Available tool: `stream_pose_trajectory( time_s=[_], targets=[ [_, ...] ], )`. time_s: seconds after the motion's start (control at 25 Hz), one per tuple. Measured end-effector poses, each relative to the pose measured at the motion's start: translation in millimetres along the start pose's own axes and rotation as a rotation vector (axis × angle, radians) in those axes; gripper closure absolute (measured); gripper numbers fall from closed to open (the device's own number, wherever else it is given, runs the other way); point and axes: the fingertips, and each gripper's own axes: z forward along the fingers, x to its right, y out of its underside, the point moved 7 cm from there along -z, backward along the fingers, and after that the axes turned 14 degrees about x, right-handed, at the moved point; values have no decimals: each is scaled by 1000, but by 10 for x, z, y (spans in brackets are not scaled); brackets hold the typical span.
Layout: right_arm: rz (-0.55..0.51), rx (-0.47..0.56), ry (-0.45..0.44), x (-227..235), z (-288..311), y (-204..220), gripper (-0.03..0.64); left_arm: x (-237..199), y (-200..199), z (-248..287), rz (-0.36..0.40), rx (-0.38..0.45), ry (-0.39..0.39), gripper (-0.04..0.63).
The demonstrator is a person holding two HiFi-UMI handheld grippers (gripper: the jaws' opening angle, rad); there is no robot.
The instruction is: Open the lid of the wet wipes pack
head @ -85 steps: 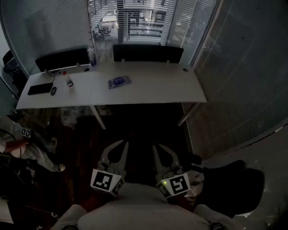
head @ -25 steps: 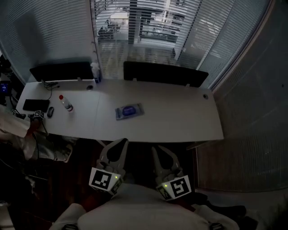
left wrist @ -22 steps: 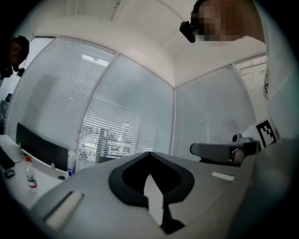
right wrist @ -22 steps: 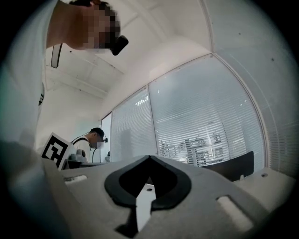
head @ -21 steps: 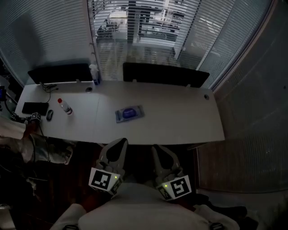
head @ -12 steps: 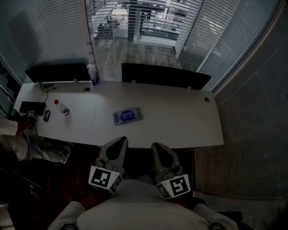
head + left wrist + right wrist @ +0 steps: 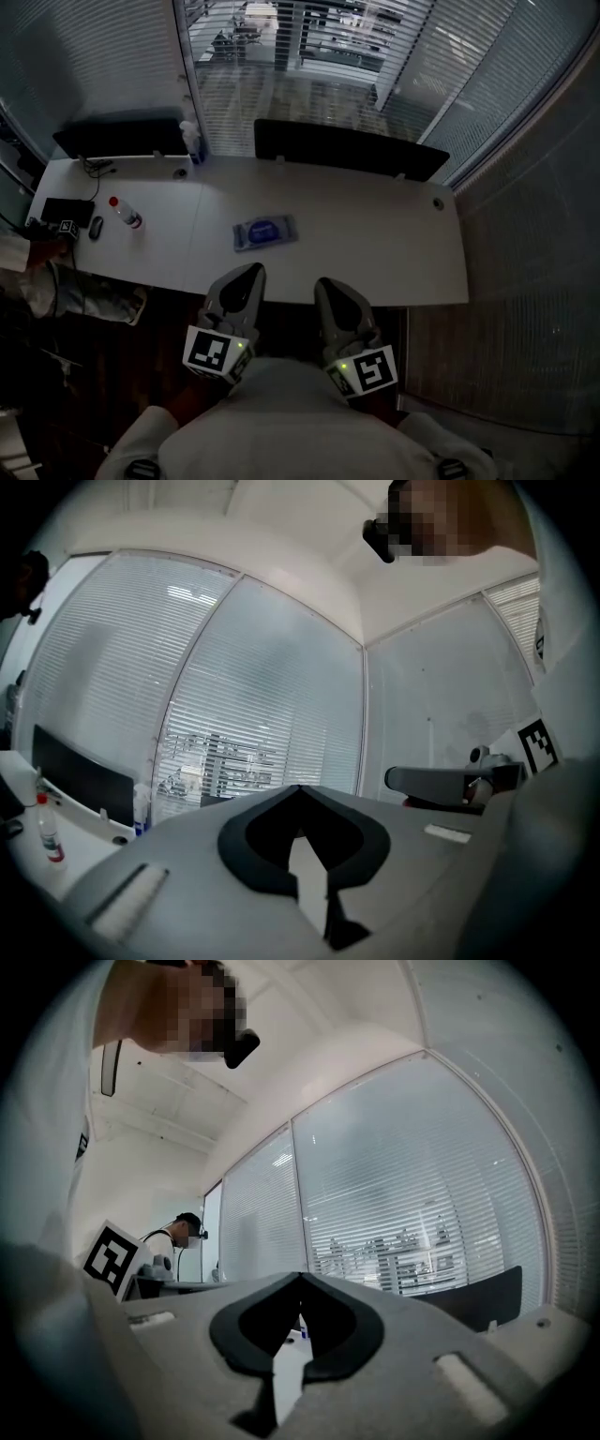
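The wet wipes pack (image 7: 265,232), blue with a darker oval lid, lies flat near the middle of the white desk (image 7: 375,253) with its lid down. My left gripper (image 7: 250,270) is held level just short of the desk's front edge, below the pack, and it is shut with nothing in it. My right gripper (image 7: 326,282) is beside it to the right, also shut and empty. In the left gripper view the left gripper (image 7: 300,787) shows its tips meeting. The right gripper (image 7: 301,1276) looks the same in its own view. Neither touches the pack.
A red-capped bottle (image 7: 124,213), a mouse (image 7: 95,228) and a black device (image 7: 66,211) sit at the desk's left end. Two black screens (image 7: 352,150) and a spray bottle (image 7: 192,141) line the back edge before the blinds. A person (image 7: 56,281) stands at left.
Both grippers and the head have moved toward the desk, so their tips now reach its front edge. The pack has not moved and both grippers have stayed shut.
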Motion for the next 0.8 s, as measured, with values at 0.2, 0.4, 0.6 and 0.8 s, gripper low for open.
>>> stream_pose_trajectory(
  time_s=[0.2,0.4,0.6,0.8],
  targets=[
    [12,-36,-39,129,113,189,617,-110,94,83,5,-31,-63,592],
    [-27,-80,-86,229,269,462,617,-286,334,123,14,-41,-79,592],
    [-69,-147,-139,314,468,803,616,-486,619,206,33,-100,-84,592],
    [-177,-221,-216,433,658,1261,616,-749,1030,299,44,-163,-107,592]
  ],
)
